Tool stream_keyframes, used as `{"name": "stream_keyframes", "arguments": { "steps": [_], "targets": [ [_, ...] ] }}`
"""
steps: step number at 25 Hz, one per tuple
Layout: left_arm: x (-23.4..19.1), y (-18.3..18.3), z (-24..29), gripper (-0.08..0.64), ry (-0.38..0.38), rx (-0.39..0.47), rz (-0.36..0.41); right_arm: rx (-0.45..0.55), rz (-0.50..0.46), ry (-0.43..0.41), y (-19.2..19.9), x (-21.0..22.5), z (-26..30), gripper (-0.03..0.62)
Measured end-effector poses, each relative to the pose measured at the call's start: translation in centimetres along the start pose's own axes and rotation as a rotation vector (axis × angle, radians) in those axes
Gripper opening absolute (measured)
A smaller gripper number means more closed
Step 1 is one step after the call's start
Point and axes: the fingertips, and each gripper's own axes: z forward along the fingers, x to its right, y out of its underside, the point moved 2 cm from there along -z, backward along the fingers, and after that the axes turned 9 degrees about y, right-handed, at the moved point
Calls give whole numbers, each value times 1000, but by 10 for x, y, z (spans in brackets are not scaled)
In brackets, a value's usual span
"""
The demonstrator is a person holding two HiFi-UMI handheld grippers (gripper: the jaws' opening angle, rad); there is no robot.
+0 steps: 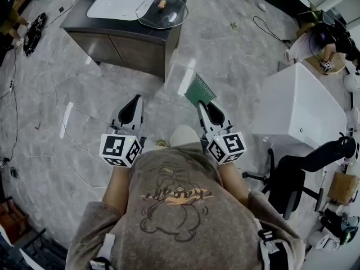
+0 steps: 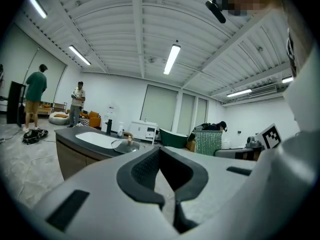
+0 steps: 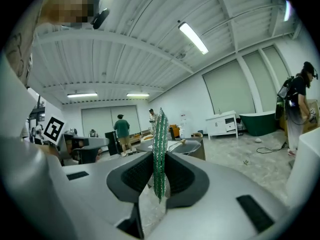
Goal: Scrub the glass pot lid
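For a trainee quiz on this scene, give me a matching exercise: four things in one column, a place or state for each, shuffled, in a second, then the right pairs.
Column one
1. glass pot lid
2. green scrub pad
3. left gripper
4. white basin

Column two
A. gripped between the jaws of the right gripper
B. shut, empty
C. sunk into the dark counter
D. lying on the counter, beside the basin

Pairs: 1-D, 2-A, 3-B, 4-C

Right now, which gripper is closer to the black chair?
Right. The right gripper, holding a green scrub pad, is left of the black chair; the left gripper is farther left.
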Motion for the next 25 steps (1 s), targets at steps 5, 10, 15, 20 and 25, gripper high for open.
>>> {"name": "stream_keyframes", "arguments": {
  "steps": [5, 10, 15, 20, 25],
  "targets": [
    [-19, -3, 19, 8, 24, -1, 5, 8, 8, 30, -2, 9, 23, 89],
    [-40, -12, 53, 8, 13, 1, -6, -7, 16, 41, -6, 29, 60, 89],
    [-76, -13, 72, 8, -3, 22, -7, -10, 6, 30, -1, 30, 102, 89],
    [-111, -22, 119, 8, -19, 40, -21, -26, 4, 18, -11, 55, 159, 91],
    [-148, -49, 177, 9, -49, 40, -37, -34, -7, -21, -44, 84, 226, 91]
  ]
}}
